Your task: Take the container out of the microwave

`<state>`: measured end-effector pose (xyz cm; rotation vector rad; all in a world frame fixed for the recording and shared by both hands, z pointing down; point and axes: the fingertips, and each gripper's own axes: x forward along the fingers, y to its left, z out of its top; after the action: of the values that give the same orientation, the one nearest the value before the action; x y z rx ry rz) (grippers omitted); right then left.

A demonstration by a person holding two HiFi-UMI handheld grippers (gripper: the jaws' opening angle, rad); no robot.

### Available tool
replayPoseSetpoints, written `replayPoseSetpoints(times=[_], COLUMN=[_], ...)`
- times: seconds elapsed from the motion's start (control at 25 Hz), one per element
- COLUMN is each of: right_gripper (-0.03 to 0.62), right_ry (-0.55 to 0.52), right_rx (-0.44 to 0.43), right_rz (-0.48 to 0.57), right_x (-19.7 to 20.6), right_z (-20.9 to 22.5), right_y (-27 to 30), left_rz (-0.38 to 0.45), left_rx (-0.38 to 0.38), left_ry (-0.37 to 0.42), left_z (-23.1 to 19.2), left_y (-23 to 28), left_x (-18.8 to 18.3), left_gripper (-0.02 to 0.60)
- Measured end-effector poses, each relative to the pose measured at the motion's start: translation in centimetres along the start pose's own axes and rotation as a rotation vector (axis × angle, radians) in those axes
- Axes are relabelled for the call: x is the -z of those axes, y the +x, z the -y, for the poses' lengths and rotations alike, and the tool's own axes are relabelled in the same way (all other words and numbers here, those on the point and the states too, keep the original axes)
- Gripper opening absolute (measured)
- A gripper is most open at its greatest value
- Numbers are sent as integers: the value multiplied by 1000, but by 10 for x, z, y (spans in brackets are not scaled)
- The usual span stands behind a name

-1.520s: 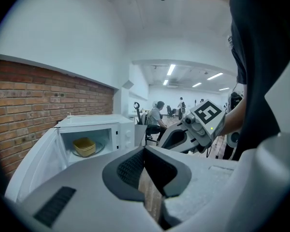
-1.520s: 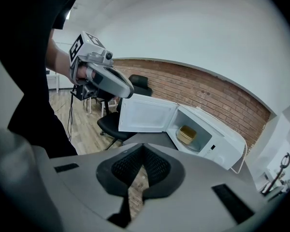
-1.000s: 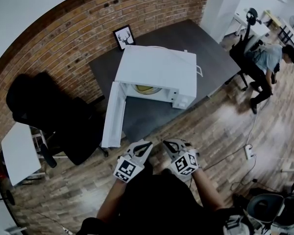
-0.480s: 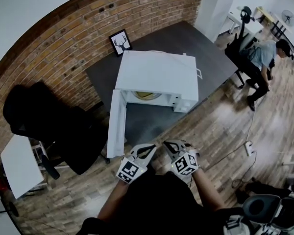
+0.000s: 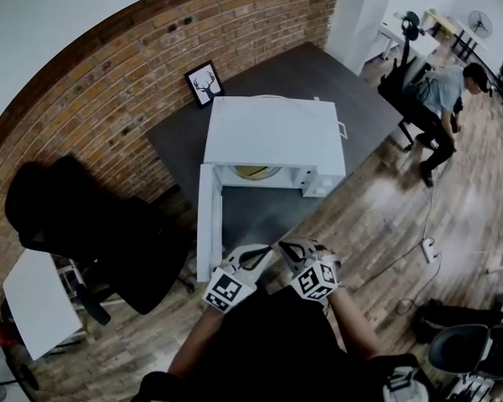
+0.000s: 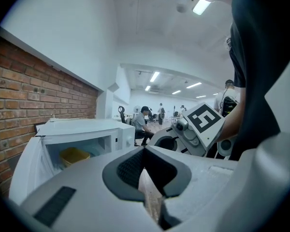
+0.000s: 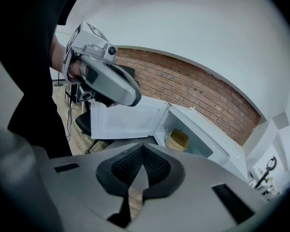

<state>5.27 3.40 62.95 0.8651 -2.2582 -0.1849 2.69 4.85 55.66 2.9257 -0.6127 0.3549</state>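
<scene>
Over the last second I have closed in and squared up to the microwave (image 5: 272, 132). Its open front now faces me more directly than it did. The door (image 5: 205, 220) is swung wide and its free edge has come down to sit just beside my left claw (image 5: 253, 254). My right claw (image 5: 288, 249) is close alongside it, and both are still drawn in near my body at the near edge of the tabletop (image 5: 318, 74).

Neither claw has changed its set. Each gripper view shows the jaws clenched tip to tip with nothing between them, so both are empty.

The yellow container (image 5: 256, 172) has not moved. It sits inside the microwave cavity, towards the middle of the floor. From above only a sliver of it shows under the roof of the oven, but both gripper views see it plainly through the opening.

For the task this means the approach is about done and the reach has not started. The door is fully out of the way and nothing blocks the path from my claws to the opening. I judge the next step needs at least one claw released before it enters. It should go in low, under the top edge, and stay clear of the door on my left side.
</scene>
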Motion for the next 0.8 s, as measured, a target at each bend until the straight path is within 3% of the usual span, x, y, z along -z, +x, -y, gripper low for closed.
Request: replayPoseSetpoints(times=[0.8], right_gripper=[-2], right_ry=[-32], right_rx=[19], right_rz=[-7], right_x=[-5], right_z=[9], right_y=[19], left_rz=[41], left_rx=[-15], left_ry=[-5], left_z=[-18], left_y=[-8], left_x=[-1], left_gripper=[2])
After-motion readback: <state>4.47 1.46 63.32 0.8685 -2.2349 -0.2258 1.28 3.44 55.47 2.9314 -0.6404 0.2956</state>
